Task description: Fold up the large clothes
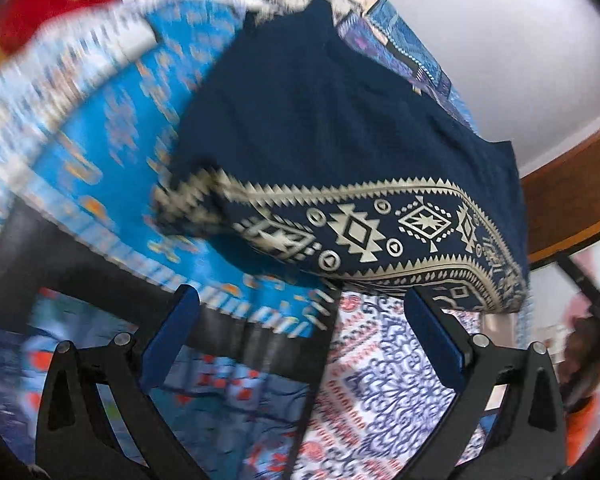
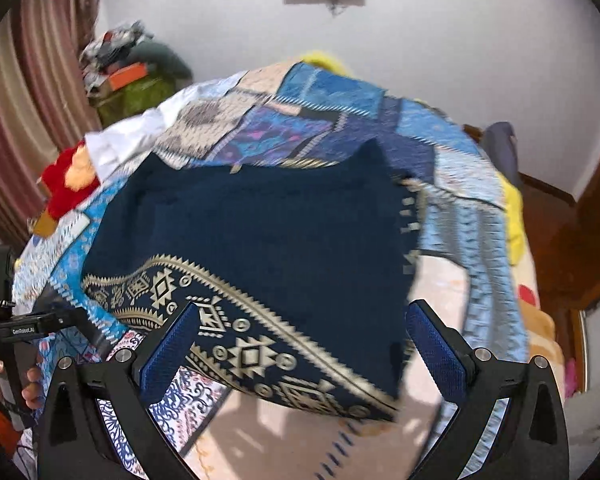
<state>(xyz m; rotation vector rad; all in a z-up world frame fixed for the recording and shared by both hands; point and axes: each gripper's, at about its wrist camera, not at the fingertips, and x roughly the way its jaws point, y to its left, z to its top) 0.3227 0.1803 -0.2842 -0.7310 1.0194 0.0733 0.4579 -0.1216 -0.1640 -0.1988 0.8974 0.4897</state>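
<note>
Right wrist view shows the right gripper (image 2: 300,344) with jaws spread wide, nothing clamped, above the near edge of a folded navy garment (image 2: 260,236) with a gold patterned border, lying on a blue patchwork bedspread (image 2: 332,96). Left gripper (image 1: 300,320) hovers likewise wide and empty, near that border.

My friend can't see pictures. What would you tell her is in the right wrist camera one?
A folded navy garment with a cream geometric border lies on a blue patchwork bedspread. The right gripper hangs over its near edge, blue-padded jaws wide apart and holding nothing. A striped curtain hangs at the left.
</note>
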